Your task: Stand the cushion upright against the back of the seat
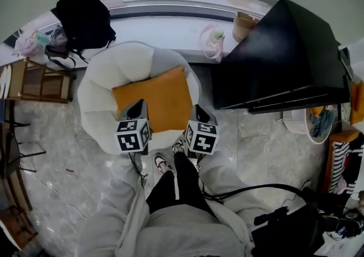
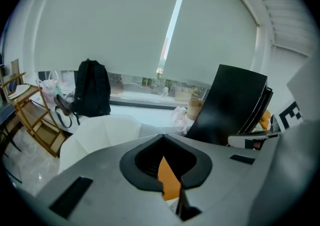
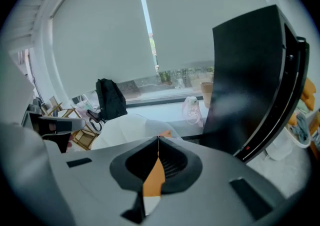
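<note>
grey sleeves come nearest, then my left gripper and right gripper, both with jaws pressed together on nothing. they hover at the near edge of the orange cushion, lying flat on the white seat

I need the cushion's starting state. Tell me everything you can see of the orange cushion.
The orange cushion is a plain, roughly square pad, soft cloth by its look. It lies flat, slightly askew, on the seat of the white chair, not upright against its back. The left gripper and right gripper, both shut, hang at its near edge; contact cannot be told.
</note>
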Motion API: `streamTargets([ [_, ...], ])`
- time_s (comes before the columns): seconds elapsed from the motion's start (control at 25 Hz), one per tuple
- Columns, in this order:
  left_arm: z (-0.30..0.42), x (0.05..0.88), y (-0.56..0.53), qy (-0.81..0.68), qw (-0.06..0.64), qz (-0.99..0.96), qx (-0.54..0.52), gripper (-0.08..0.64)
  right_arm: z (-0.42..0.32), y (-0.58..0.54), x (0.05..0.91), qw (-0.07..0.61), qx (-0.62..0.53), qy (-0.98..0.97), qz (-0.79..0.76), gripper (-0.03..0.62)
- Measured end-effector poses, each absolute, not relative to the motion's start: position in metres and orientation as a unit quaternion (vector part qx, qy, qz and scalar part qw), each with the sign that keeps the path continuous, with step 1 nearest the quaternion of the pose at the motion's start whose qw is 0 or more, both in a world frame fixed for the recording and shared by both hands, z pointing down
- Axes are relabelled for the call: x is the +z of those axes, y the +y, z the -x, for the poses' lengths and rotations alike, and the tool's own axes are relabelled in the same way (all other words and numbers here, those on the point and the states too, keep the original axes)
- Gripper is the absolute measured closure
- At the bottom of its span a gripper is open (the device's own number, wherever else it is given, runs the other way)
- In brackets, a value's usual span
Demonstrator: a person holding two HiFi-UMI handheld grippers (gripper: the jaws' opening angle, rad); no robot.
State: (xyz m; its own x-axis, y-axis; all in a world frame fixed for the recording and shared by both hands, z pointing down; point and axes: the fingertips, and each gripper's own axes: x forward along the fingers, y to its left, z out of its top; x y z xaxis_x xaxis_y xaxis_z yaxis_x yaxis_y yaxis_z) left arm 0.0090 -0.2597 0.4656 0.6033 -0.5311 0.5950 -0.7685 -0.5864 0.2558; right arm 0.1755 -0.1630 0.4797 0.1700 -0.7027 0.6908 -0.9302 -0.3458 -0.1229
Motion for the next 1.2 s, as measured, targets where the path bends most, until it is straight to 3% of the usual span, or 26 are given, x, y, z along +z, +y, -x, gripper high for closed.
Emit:
streamTargets([
  [0.76, -0.103, 0.723, -0.230, -0.289, 0.295, -0.838, 0.357, 0.554, -0.218, -0.115, 0.752, 0.172, 0.475, -0.448, -0.737, 0.529],
  [1.2, -0.139, 0.744, -0.250, -0.236, 0.217, -0.868, 0.380, 0.552, -0.240, -0.089, 0.802, 0.124, 0.515, -0.396, -0.750, 0.529],
])
